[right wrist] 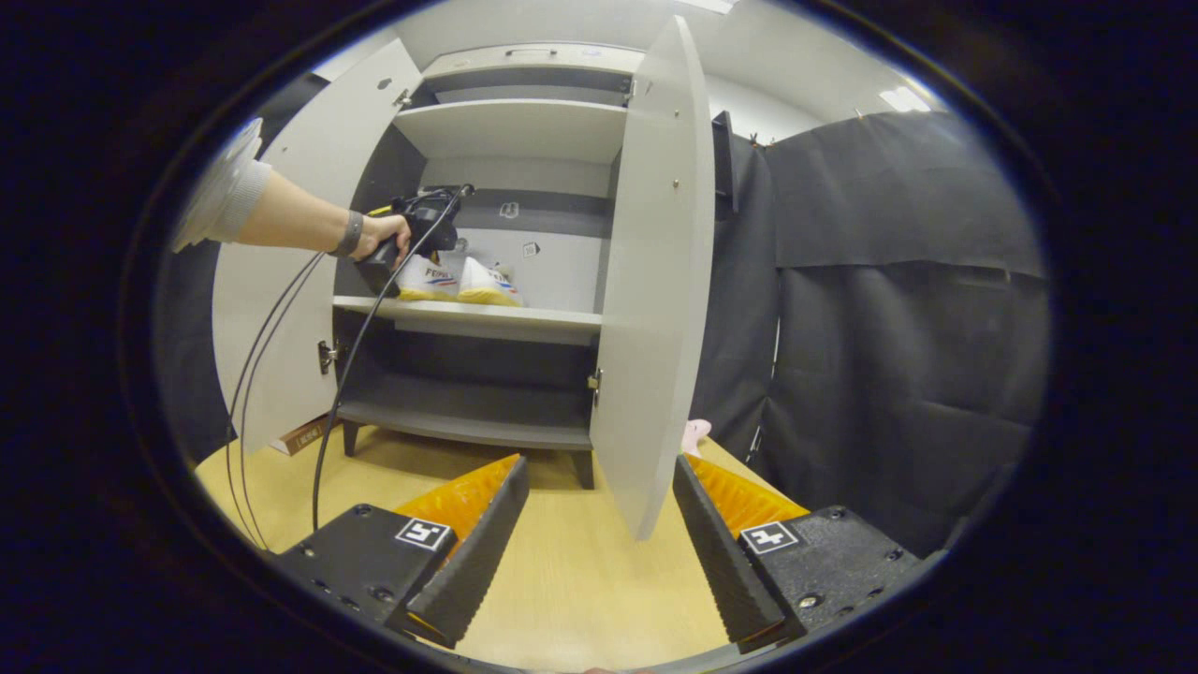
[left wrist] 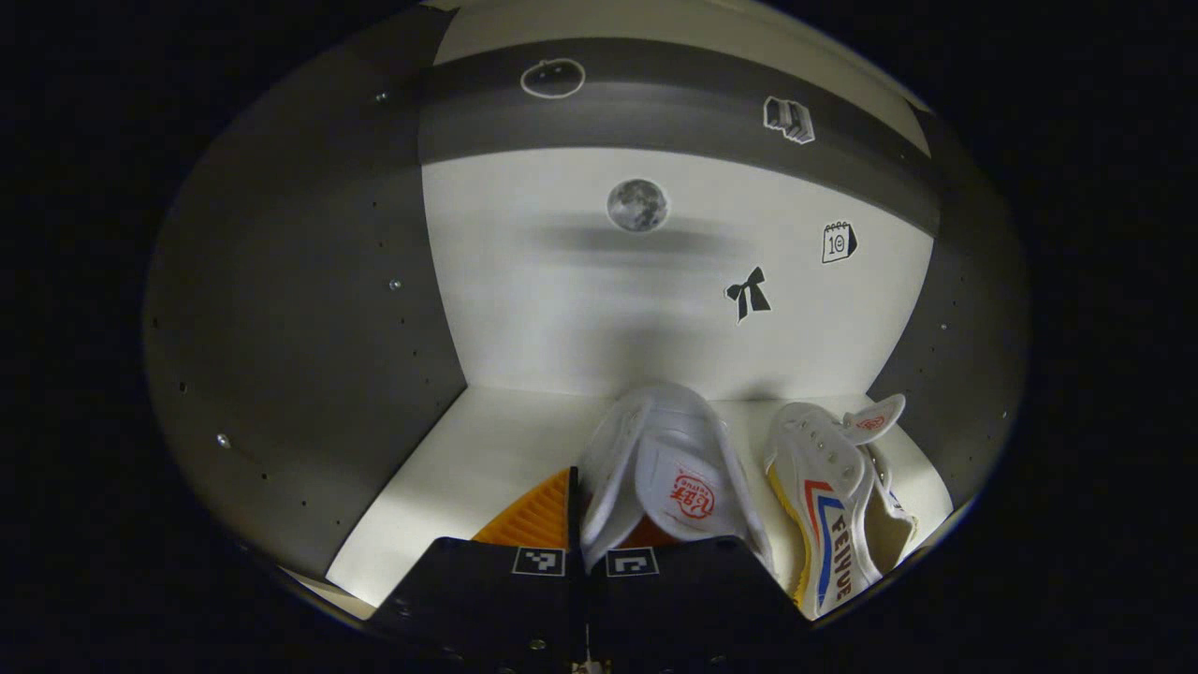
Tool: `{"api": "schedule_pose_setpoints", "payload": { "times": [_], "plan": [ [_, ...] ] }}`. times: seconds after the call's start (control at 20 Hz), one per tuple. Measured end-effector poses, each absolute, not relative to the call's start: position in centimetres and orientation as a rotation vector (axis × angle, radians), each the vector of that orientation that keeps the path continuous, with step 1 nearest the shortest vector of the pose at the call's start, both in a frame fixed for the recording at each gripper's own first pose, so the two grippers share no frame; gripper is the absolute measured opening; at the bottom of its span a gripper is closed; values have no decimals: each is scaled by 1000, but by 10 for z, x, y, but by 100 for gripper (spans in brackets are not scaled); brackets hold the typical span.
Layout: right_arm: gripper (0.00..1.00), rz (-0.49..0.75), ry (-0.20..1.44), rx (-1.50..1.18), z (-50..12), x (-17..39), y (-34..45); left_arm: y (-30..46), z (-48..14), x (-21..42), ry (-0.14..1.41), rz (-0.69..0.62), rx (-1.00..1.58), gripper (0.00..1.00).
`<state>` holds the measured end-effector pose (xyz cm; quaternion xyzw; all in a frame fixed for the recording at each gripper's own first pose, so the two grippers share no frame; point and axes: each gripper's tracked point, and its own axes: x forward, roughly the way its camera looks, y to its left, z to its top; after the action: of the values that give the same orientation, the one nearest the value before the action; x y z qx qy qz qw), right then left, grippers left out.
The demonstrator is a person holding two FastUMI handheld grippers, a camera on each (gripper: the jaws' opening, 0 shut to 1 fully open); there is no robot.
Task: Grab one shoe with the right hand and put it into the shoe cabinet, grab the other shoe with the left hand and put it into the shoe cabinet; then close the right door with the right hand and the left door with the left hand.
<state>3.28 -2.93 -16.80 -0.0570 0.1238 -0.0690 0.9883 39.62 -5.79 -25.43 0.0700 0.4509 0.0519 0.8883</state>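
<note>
Both shoes on cabinet shelf (right wrist: 487, 320): second shoe (left wrist: 669, 473) clamped by left gripper (left wrist: 585, 562); right gripper (right wrist: 599, 534) agape; doors unclosed.

Your left gripper (left wrist: 585, 524) pinches the heel of a white canvas shoe with a red logo insole (left wrist: 669, 468), inside the pale cabinet shelf (left wrist: 449, 468). A second white striped shoe (left wrist: 833, 505) lies just beside it.
</note>
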Motion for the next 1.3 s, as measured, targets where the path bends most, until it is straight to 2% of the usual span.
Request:
{"api": "schedule_pose_setpoints", "payload": {
  "times": [0.05, 0.1, 0.15, 0.2, 0.25, 0.35, 0.55, 0.65, 0.7, 0.75, 0.95, 1.1, 1.3],
  "plan": [
    [98, -136, 249, -113, -167, 34, -29, -58, -258, 396, 947, 108, 139, 14],
    [98, -133, 247, -113, -166, 36, -29, -59, -262, 396, 962, 102, 131, 5],
    [98, -132, 244, -114, -165, 38, -29, -60, -261, 396, 960, 97, 132, 10],
    [98, -131, 244, -115, -166, 39, -30, -61, -263, 398, 958, 85, 124, 4],
    [98, -129, 243, -113, -166, 40, -30, -66, -258, 397, 956, 74, 108, 17],
    [98, -120, 246, -110, -167, 42, -29, -65, -253, 392, 967, 74, 97, 25],
    [98, -98, 246, -102, -166, 43, -25, -75, -227, 379, 949, 17, 47, 31],
    [98, -87, 238, -104, -164, 43, -22, -81, -204, 365, 935, -20, 14, 48],
    [98, -81, 231, -105, -163, 43, -20, -85, -189, 357, 902, -46, 5, 48],
    [98, -74, 228, -105, -161, 42, -18, -89, -171, 349, 858, -75, 2, 31],
    [98, -33, 225, -103, -160, 39, -7, -101, -108, 292, 708, -175, -24, 31],
    [98, 10, 228, -130, -159, 39, 6, -108, -85, 230, 633, -253, -32, 31],
    [98, 68, 217, -140, -149, 36, 26, -91, -69, 153, 447, -222, 110, 31]
  ]
}}
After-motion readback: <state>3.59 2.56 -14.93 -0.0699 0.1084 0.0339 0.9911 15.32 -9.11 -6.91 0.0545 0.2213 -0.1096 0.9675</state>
